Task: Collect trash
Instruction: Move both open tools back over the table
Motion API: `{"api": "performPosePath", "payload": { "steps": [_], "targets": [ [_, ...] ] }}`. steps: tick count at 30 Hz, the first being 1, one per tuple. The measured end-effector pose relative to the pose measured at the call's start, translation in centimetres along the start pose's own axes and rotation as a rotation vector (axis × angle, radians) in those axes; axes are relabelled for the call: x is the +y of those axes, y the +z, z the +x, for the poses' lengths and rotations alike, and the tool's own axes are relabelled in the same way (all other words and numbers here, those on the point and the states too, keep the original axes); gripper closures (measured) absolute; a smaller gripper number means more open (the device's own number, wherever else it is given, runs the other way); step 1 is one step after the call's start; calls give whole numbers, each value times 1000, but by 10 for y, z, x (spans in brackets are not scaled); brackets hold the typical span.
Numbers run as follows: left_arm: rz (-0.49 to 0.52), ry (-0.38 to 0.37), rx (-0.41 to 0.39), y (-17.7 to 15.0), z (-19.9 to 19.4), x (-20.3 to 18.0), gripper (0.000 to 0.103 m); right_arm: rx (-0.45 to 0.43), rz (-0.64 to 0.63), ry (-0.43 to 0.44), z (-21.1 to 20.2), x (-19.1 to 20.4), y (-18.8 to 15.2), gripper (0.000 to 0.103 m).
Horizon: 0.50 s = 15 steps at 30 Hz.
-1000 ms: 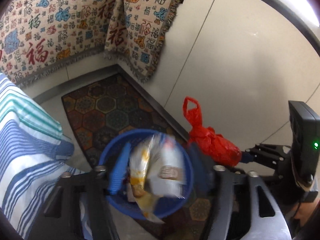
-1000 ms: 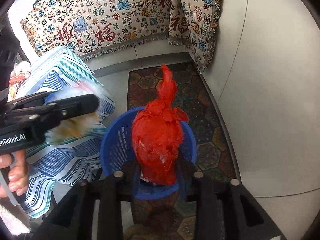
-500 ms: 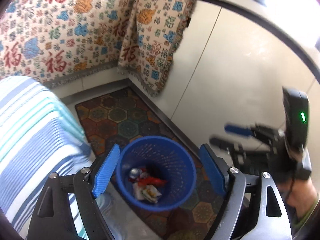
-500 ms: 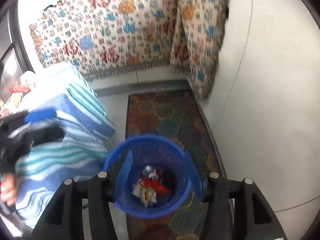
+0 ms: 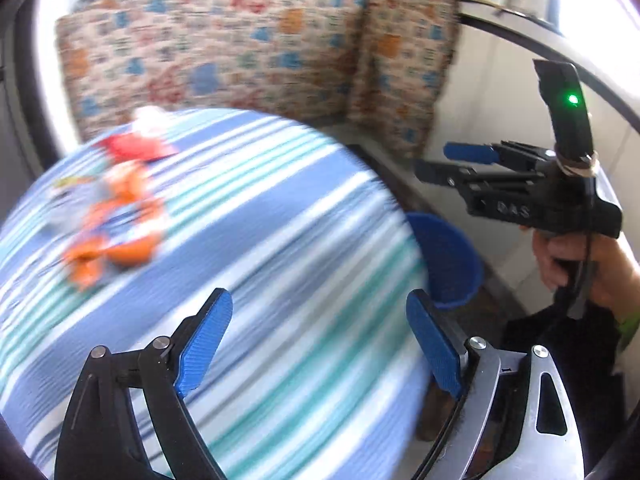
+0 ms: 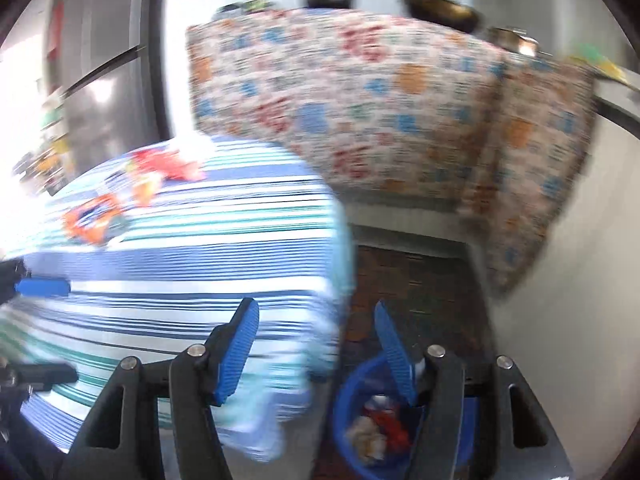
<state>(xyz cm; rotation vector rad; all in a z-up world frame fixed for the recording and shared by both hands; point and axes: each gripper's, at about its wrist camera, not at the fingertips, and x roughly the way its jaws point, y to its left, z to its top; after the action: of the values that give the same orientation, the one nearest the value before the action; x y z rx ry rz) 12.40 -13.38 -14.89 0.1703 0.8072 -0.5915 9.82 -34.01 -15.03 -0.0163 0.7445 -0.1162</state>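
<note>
Both sets of jaws empty, just been opening: left gripper (image 5: 316, 344) wide, right gripper (image 6: 316, 352) about half. Swinging from bin (image 6: 360, 420), low at right with dropped trash, toward wrappers (image 5: 116, 216) waiting far-left on striped tabletop (image 5: 280, 280).

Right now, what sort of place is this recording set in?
Probably a home kitchen or dining corner: pots sit on a counter draped with a patterned cloth, beside a table under a striped tablecloth, with a blue waste basket on the floor rug.
</note>
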Motion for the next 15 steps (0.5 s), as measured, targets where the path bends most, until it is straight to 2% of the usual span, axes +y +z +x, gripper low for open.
{"api": "performPosePath", "payload": {
  "steps": [5, 8, 10, 15],
  "targets": [
    [-105, 101, 5, -22, -15, 68, 11, 38, -136, 99, 20, 74, 0, 41],
    [-168, 137, 8, -27, -15, 104, 11, 66, -188, 137, 32, 107, -3, 41],
    [-192, 134, 12, -28, -11, 119, 11, 77, -211, 151, 37, 121, -3, 41],
    [-158, 145, 36, -24, 8, 140, 12, 111, -228, 158, 54, 140, -3, 41]
  ]
}}
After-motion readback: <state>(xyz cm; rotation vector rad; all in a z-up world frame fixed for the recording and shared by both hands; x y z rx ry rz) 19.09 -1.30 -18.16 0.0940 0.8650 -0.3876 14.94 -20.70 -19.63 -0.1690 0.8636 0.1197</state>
